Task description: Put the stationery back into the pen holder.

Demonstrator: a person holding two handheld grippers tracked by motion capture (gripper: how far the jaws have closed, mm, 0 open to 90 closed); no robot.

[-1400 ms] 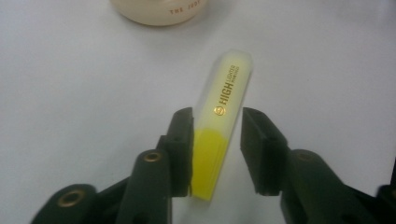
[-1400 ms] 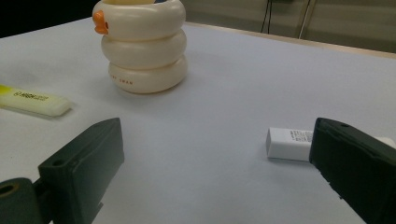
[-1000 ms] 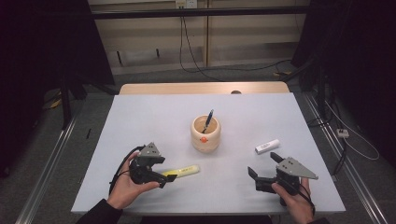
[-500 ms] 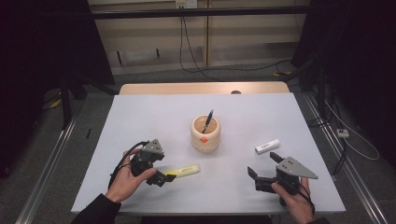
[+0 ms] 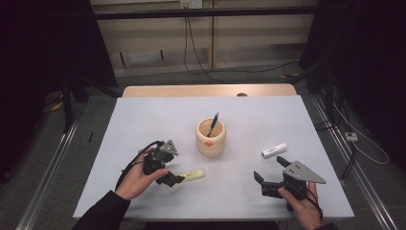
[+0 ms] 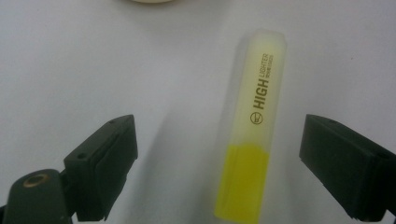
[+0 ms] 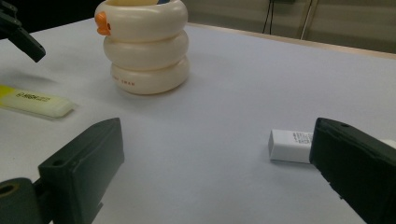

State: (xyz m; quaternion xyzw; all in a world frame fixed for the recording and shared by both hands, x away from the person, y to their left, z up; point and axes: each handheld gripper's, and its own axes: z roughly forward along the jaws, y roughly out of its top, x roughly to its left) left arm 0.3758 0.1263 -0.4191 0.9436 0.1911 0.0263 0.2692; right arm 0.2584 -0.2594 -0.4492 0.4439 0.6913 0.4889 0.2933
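Both left gripper jaws stand apart, the highlighter lying untouched between them.

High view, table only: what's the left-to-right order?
Left gripper → yellow highlighter → cream pen holder → right gripper with the white marker just beyond it, so those two overlap in the order.

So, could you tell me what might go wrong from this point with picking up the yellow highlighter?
The left gripper is open, with the highlighter lying flat between its jaws but nearer one of them; closing unevenly could push or roll it away. It may also slip on the smooth white table. The cream pen holder stands close by, so a wide swing might knock it.
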